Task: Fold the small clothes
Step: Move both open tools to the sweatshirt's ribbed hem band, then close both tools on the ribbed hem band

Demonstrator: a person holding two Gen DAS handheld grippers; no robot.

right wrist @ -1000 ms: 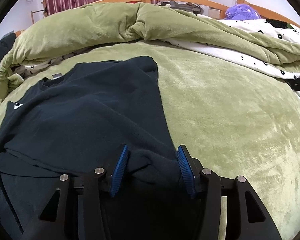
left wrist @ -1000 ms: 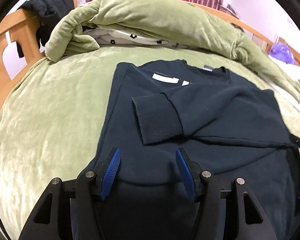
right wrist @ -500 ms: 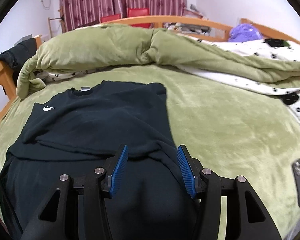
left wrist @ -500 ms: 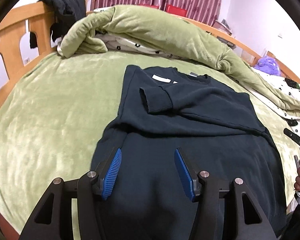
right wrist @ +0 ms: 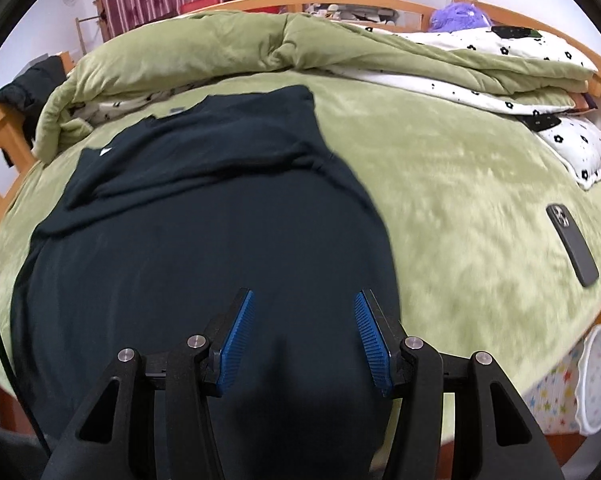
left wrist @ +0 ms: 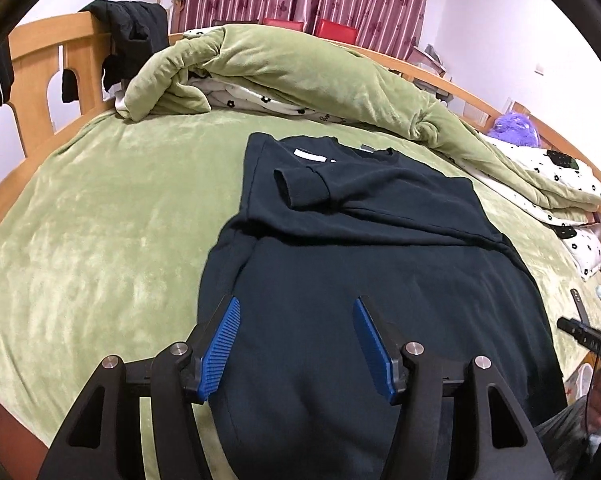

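A dark navy sweatshirt lies flat on the green bed cover, neck toward the far side. One sleeve is folded across the chest, its ribbed cuff near a white logo. My left gripper hovers open above the lower left part of the body, with nothing between its blue pads. In the right wrist view the sweatshirt fills the left half. My right gripper stands open over its lower right part, close to the side edge.
A rolled green duvet with a flowered white lining lies behind the sweatshirt. A wooden bed rail carries a black garment. A dark phone lies on the cover at right. A white basin sits past the bed edge.
Both grippers have drawn back from the folded sleeve toward the near edge of the bed and risen a little. The whole sweatshirt has come into view. The jaws keep the same gap.
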